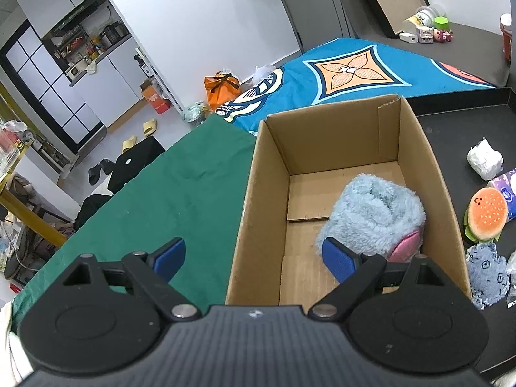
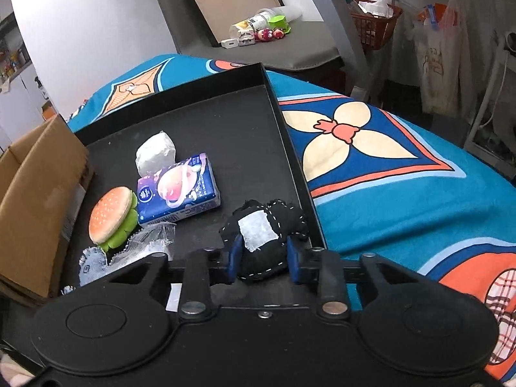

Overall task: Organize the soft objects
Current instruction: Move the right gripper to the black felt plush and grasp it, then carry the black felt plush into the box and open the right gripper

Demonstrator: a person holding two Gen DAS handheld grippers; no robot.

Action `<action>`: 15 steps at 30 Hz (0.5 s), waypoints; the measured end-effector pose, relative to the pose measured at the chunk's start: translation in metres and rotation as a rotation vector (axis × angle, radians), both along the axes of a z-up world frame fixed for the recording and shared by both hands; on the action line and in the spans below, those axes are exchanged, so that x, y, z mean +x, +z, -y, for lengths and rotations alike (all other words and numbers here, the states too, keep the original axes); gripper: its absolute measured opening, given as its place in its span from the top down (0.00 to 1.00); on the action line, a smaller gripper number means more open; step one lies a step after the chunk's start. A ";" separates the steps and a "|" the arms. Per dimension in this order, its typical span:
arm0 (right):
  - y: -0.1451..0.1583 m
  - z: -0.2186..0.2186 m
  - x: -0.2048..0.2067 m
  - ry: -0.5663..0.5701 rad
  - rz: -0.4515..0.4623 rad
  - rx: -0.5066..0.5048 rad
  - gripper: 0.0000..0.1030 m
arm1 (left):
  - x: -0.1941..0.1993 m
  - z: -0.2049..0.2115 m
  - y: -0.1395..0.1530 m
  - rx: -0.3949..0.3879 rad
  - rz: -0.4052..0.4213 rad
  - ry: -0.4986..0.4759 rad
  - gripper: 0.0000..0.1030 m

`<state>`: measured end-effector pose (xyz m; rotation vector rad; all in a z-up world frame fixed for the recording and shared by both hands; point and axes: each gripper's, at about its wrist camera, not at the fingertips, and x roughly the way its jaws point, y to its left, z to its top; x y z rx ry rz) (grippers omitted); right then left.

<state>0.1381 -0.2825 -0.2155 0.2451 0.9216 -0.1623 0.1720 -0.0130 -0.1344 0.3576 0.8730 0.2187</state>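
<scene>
A cardboard box (image 1: 267, 174) stands open on the green cloth (image 1: 167, 200). A fluffy light-blue and pink plush (image 1: 377, 213) lies inside it at the right. My left gripper (image 1: 254, 258) is open and empty, hovering over the box's left wall. My right gripper (image 2: 262, 258) is shut on a black stitched plush with a white patch (image 2: 261, 229) above the black tray (image 2: 225, 129). On the tray lie a burger plush (image 2: 113, 216), a purple tissue pack (image 2: 179, 188), a white wad (image 2: 156, 154), a clear wrapper (image 2: 146, 242) and a blue-grey cloth (image 2: 92, 264).
The box (image 2: 35, 200) stands left of the tray. A blue patterned blanket (image 2: 403, 177) covers the bed to the right. A grey ledge (image 2: 290, 45) behind holds bottles and small toys. The burger plush (image 1: 487, 213) and the blue-grey cloth (image 1: 487, 274) sit right of the box.
</scene>
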 end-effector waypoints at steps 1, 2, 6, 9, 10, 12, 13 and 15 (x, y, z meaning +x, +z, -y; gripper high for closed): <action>0.001 0.000 -0.001 -0.001 0.005 -0.005 0.74 | 0.000 -0.001 0.001 -0.003 0.001 0.001 0.12; 0.003 -0.001 -0.001 -0.002 0.010 -0.008 0.75 | -0.001 -0.002 0.001 -0.008 0.001 0.003 0.12; 0.009 -0.002 -0.002 -0.012 0.027 -0.011 0.75 | -0.003 -0.006 0.001 -0.022 0.002 0.002 0.12; 0.016 -0.005 -0.003 -0.005 0.045 -0.022 0.75 | -0.003 -0.009 0.003 -0.042 0.007 0.000 0.12; 0.019 -0.007 -0.003 0.002 0.050 -0.026 0.75 | -0.003 -0.011 0.003 -0.046 0.007 0.005 0.12; 0.024 -0.010 -0.003 0.016 0.058 -0.034 0.75 | -0.003 -0.014 0.004 -0.059 0.011 0.016 0.12; 0.027 -0.012 -0.003 0.025 0.061 -0.040 0.75 | -0.004 -0.015 0.004 -0.067 0.014 0.020 0.12; 0.032 -0.015 -0.004 0.036 0.064 -0.046 0.75 | -0.005 -0.017 0.006 -0.080 0.020 0.023 0.12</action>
